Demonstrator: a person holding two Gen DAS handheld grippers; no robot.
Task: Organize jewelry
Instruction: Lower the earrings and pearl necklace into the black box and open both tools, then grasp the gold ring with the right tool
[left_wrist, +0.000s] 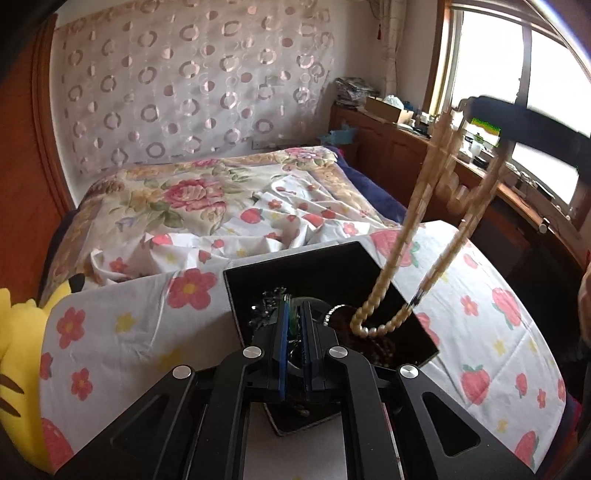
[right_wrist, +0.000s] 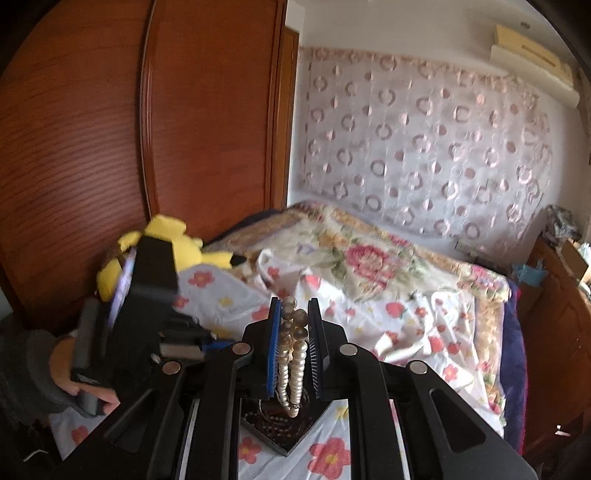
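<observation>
Dangling cream pearl necklace (right_wrist: 293, 354) clamped in right hand-held gripper (right_wrist: 294, 314); left hand-held gripper (left_wrist: 293, 306) pinching something unclear.

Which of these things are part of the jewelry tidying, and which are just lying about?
In use:
pearl necklace, pinched in the right gripper
black tray holding jewelry
left gripper, reaching into the tray

Just lying about:
yellow plush toy
floral quilt

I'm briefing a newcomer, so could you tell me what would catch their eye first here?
The pearl necklace hangs in long loops from the right gripper, its low end over the black jewelry box on the flowered bedsheet. The left gripper pinches something green over that box.
</observation>
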